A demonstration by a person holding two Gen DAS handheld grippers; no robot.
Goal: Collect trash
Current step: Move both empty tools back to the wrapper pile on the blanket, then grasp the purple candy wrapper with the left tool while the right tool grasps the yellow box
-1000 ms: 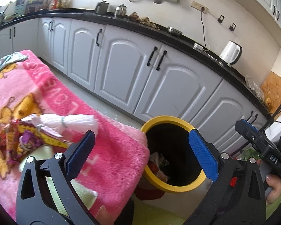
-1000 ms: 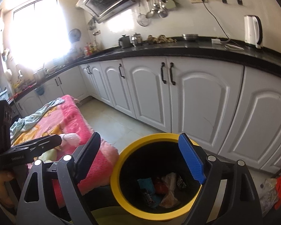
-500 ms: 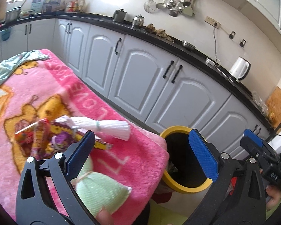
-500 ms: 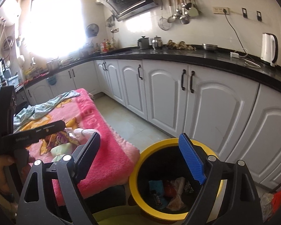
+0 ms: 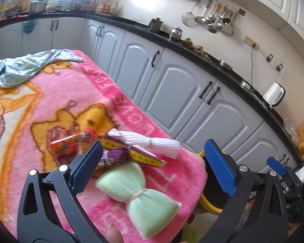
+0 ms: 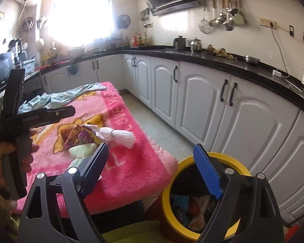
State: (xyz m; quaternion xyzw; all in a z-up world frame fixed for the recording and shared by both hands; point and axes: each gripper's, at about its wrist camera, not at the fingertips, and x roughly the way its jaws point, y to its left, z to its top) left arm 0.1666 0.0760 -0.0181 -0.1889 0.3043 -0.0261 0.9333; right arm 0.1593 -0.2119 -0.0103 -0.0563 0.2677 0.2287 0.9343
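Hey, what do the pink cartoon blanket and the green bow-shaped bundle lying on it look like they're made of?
The pink cartoon blanket looks like plush fleece: fuzzy, matte pile, with soft rounded edges. The pale green bow-shaped bundle looks like fine mesh or foam netting cinched by a rubber band, though motion blur leaves that uncertain.

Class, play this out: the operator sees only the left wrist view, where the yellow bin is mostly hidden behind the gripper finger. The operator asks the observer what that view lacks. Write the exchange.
Operator: Is anything in the yellow bin?
Observer: Yes, the right wrist view looks into it: crumpled wrappers lie at the bottom.
Operator: Is the right gripper carrying anything?
Observer: No, its jaws stand open and empty, above the gap between the pink blanket and the bin.
Operator: Who holds the left gripper?
Observer: A hand grips its handle, at the left of the right wrist view.
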